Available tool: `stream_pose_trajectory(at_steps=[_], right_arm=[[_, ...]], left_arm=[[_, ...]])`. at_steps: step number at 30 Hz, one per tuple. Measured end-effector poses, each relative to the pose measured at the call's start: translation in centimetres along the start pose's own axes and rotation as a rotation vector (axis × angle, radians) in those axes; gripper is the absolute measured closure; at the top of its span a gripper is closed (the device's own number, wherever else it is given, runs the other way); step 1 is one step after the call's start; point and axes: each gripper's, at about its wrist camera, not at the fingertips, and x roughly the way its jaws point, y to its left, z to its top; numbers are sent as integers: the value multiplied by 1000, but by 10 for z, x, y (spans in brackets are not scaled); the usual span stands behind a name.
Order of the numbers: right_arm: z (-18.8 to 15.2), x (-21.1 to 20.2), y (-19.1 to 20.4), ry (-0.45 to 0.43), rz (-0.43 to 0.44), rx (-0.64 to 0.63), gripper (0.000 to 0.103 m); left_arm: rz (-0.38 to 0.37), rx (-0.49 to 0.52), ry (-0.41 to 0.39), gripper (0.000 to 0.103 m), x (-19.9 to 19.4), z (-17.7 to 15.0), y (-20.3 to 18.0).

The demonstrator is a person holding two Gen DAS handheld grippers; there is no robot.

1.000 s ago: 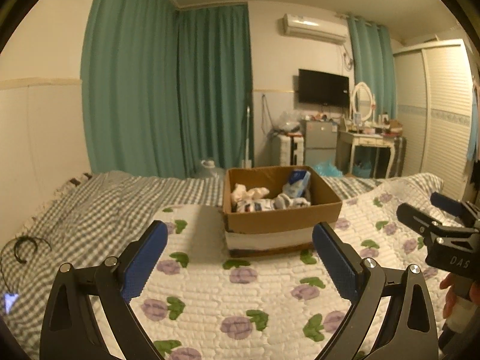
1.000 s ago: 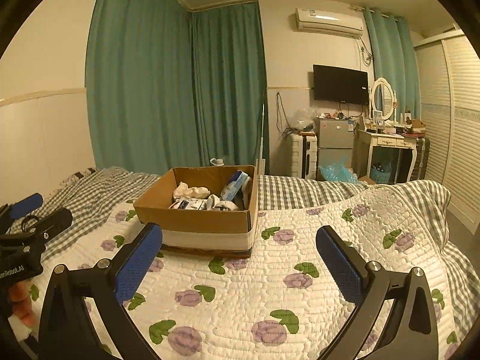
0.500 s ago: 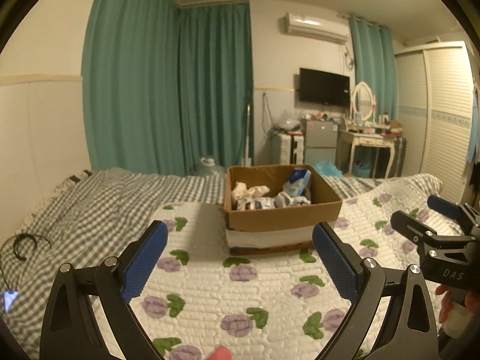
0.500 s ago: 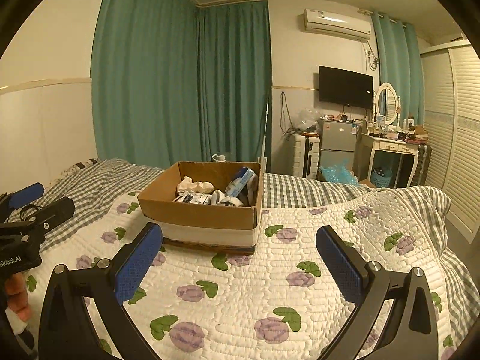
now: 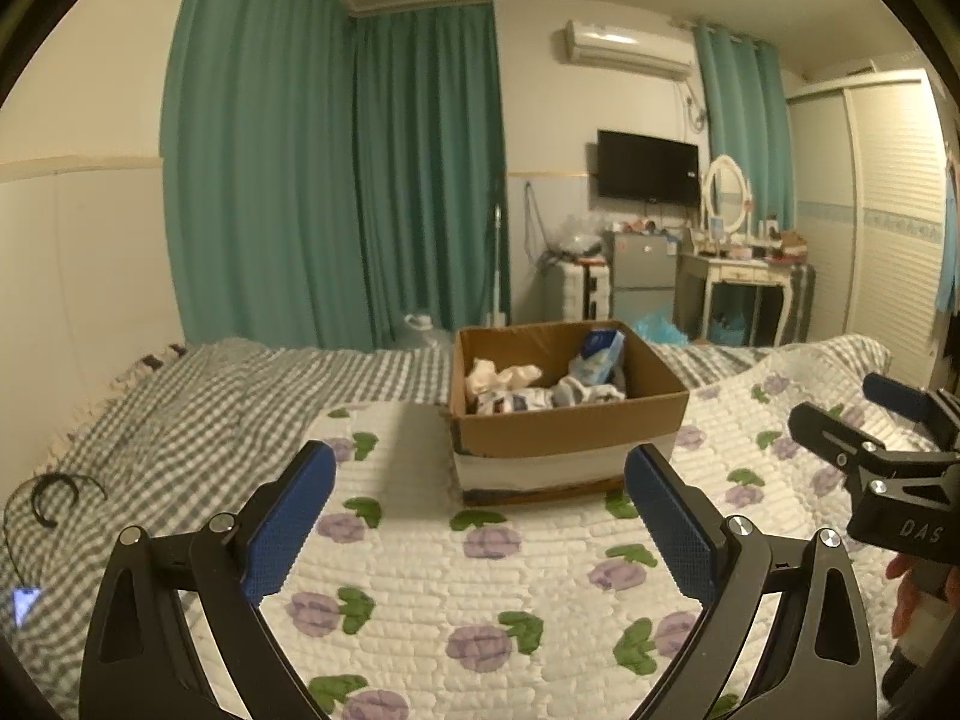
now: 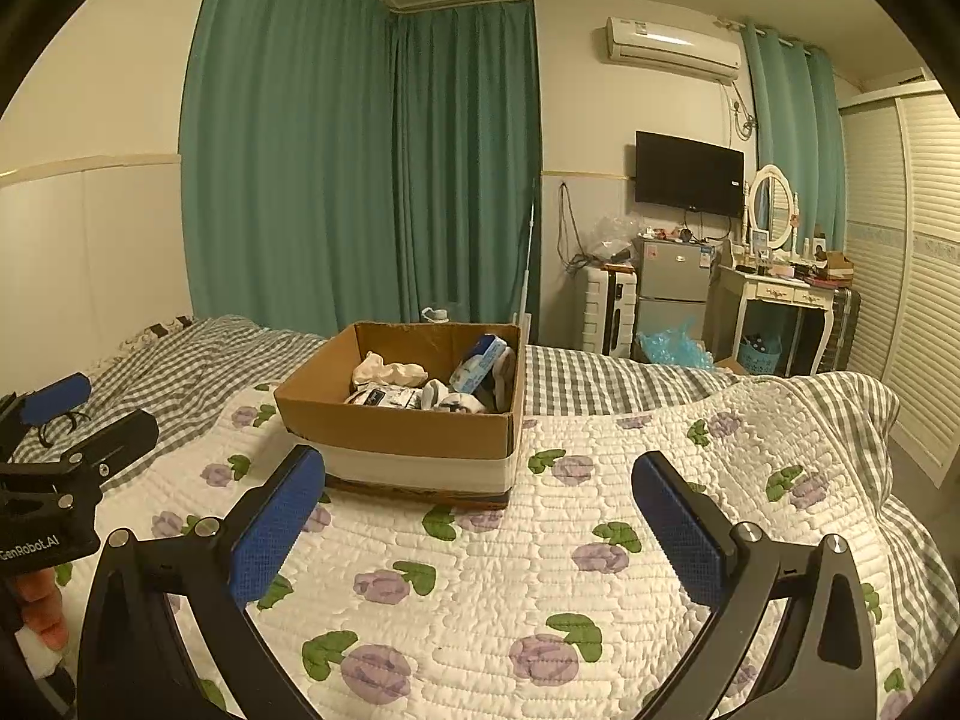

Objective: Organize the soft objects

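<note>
A cardboard box [image 5: 567, 420] [image 6: 396, 429] sits on the flowered quilt [image 5: 480, 570] [image 6: 540, 570] in the middle of the bed. Inside it lie several soft items: crumpled white cloth [image 5: 501, 373] [image 6: 387, 371], patterned socks [image 5: 516, 401] [image 6: 384, 397] and a blue-and-white pack [image 5: 597, 351] [image 6: 480, 363]. My left gripper [image 5: 480, 516] hovers over the quilt in front of the box, open and empty. My right gripper [image 6: 477, 516] is likewise open and empty, short of the box. Each gripper appears at the edge of the other's view.
A grey checked blanket [image 5: 180, 414] covers the bed's left and far side, with a black cable [image 5: 54, 495] on it. Green curtains [image 5: 336, 180], a small fridge [image 6: 672, 288], a dressing table [image 6: 780, 300] and a wardrobe [image 6: 912, 270] stand beyond the bed.
Both grippers have risen and tilted slightly, so the box sits a little lower in each view. Jaws stay wide apart and nothing was picked up.
</note>
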Motion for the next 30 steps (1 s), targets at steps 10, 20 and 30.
stream_pose_trajectory(at_steps=[10,20,30], right_arm=[[0,3,-1,10,4,13,0],[-2,5,-2,15,4,27,0],[-3,7,-1,20,7,28,0]], left_arm=[[13,2,7,4,2,0,1],[6,2,4,4,1,0,3],[12,-2,11,4,0,-2,2]])
